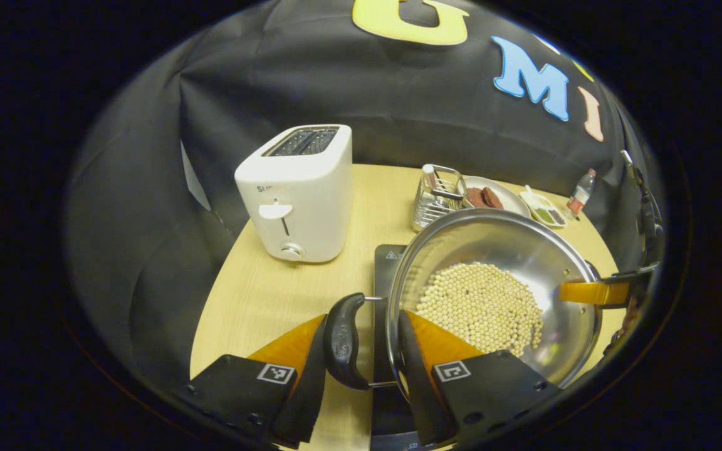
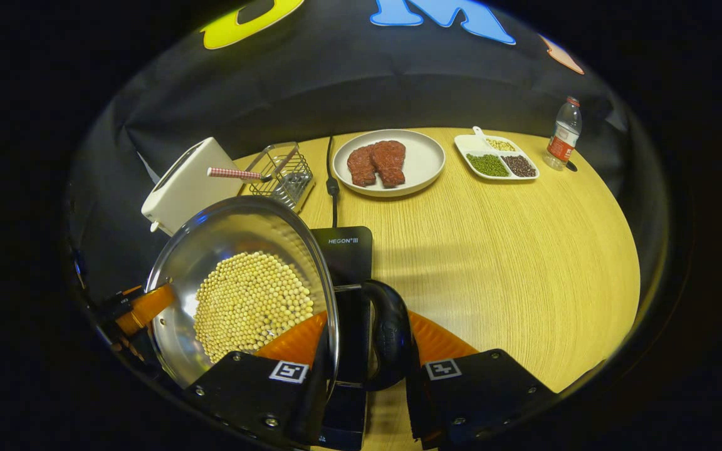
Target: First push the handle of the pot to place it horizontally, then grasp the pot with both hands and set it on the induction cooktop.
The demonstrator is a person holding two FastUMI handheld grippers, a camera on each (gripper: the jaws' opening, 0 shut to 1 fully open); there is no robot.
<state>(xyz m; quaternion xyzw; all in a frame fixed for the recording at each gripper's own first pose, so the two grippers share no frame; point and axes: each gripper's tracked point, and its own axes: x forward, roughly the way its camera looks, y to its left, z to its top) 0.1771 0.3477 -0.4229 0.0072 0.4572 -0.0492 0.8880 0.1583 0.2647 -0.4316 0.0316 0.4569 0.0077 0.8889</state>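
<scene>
In the left gripper view, the left gripper (image 1: 361, 351) squeezes one black handle (image 1: 343, 341) of the shiny pot (image 1: 492, 250) (full of little yellow beans), above the black cooktop (image 1: 386, 266). In the right gripper view, the right gripper (image 2: 364, 369) pinches the other handle (image 2: 389, 332)

Shiny steel pot (image 1: 511, 250), matt wood-grain table (image 2: 511, 250), glossy white plastic toaster (image 1: 298, 200)
</scene>
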